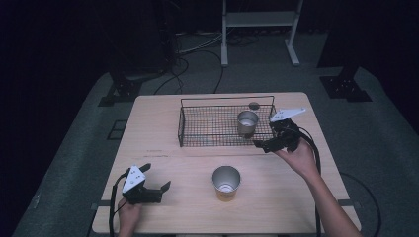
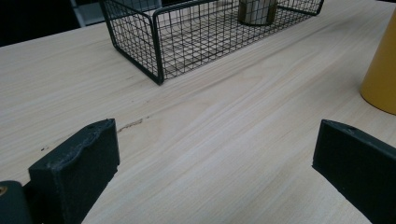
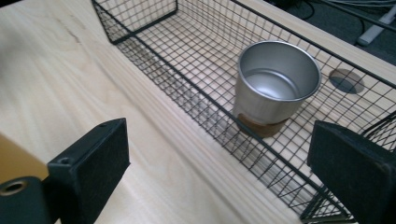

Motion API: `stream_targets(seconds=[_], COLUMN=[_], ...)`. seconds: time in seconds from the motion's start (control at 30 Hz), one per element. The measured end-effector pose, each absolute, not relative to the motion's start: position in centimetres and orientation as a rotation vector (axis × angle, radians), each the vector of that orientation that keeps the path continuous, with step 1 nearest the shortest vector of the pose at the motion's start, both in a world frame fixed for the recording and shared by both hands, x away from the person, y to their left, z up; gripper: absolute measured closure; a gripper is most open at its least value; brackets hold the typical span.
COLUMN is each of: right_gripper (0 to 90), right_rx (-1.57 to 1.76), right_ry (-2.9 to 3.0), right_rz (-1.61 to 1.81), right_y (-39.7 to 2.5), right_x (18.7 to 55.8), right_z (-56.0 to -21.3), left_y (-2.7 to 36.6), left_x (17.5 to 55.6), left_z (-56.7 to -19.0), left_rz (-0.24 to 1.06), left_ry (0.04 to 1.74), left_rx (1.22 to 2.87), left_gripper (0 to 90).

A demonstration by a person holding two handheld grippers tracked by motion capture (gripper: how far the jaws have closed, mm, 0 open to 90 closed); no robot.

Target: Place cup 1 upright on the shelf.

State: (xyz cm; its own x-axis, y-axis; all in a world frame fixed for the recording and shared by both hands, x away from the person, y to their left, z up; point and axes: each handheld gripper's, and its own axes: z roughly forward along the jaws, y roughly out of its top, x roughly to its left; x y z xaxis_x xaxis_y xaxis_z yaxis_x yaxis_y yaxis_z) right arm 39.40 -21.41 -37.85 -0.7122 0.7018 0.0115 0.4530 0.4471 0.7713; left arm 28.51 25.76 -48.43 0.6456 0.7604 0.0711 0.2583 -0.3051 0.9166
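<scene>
A black wire basket (image 1: 190,123) (image 2: 156,46) (image 3: 154,51) stands at the back middle of the wooden table (image 1: 158,123). Inside its right end a silver metal cup (image 1: 247,122) (image 3: 275,88) (image 2: 257,11) stands upright on a brown base. A yellow cup with a metal inside (image 1: 226,182) (image 2: 383,70) stands upright on the table's front middle. My right gripper (image 1: 266,136) (image 3: 222,140) is open, just outside the basket's near right corner, facing the silver cup. My left gripper (image 1: 155,177) (image 2: 217,140) is open low over the table's front left, holding nothing.
A round cable hole (image 1: 254,105) (image 3: 346,80) lies in the tabletop behind the basket. A white frame stand (image 1: 259,29) and cables (image 1: 197,49) are on the floor beyond the table. Bare wood lies between the basket and the yellow cup.
</scene>
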Motion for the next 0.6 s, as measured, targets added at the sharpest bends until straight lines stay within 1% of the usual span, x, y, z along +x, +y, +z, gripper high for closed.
stream_targets(seconds=[0.33, 0.6], right_gripper=[4.8, 5.1], right_rx=[0.918, 0.891], right_ry=[2.404, 2.437], right_rz=[1.162, 1.172], right_y=[-21.4, -21.0], right_x=[36.6, 34.8], right_z=[-37.9, -39.0], left_y=[25.8, 25.7], left_x=[28.5, 28.5], left_z=[-48.4, -48.4], left_rz=[0.624, 0.623], left_ry=[0.813, 0.814], left_rx=[1.857, 1.863], left_gripper=[0.0, 0.0])
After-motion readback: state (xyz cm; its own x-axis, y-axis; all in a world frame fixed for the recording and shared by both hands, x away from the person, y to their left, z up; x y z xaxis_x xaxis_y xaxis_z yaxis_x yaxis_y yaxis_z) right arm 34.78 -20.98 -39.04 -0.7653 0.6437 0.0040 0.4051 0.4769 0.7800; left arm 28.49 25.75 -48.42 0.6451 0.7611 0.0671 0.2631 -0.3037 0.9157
